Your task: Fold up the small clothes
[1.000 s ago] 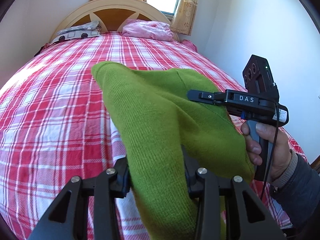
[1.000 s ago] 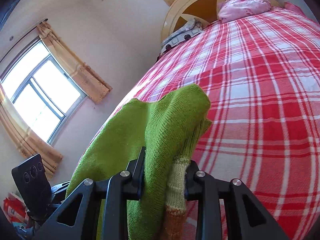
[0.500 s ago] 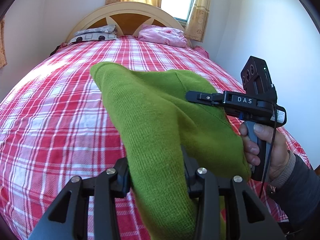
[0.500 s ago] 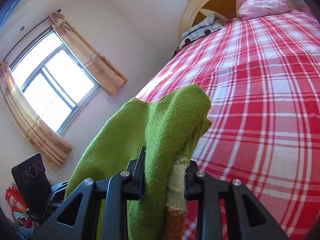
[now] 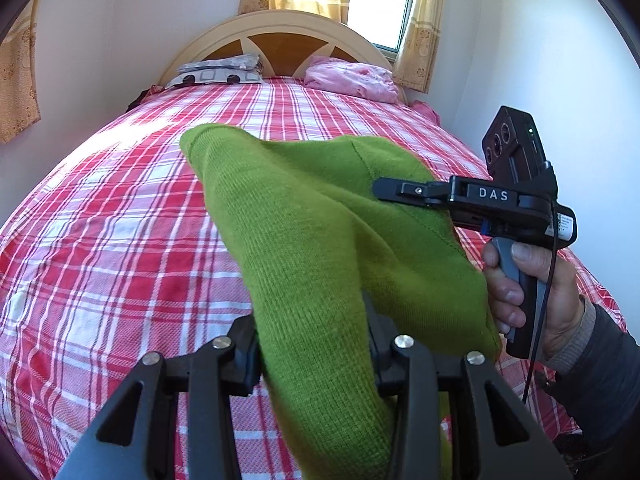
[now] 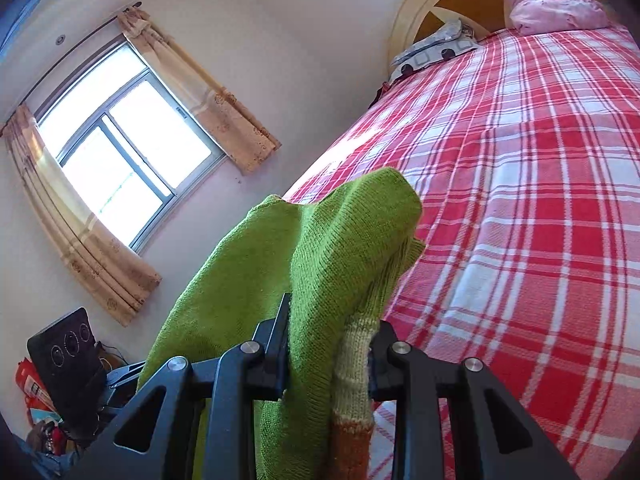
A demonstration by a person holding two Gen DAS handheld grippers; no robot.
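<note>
A small green knit sweater (image 5: 320,240) hangs in the air above the bed, stretched between both grippers. My left gripper (image 5: 312,344) is shut on one part of it. My right gripper (image 6: 328,344) is shut on another part, where a pale and orange striped cuff (image 6: 352,400) shows. In the left wrist view the right gripper (image 5: 384,192) comes in from the right, held by a hand, its fingers pinching the sweater's edge. In the right wrist view the left gripper's body (image 6: 64,360) shows at the lower left behind the sweater.
The bed with a red and white plaid cover (image 5: 120,240) lies below. At the headboard (image 5: 276,36) lie a grey patterned pillow (image 5: 220,74) and a pink bundle (image 5: 352,80). Walls close in on both sides, with curtained windows (image 6: 120,160).
Both grippers have risen with the sweater still held between them. More of the headboard, walls and windows has come into view.
</note>
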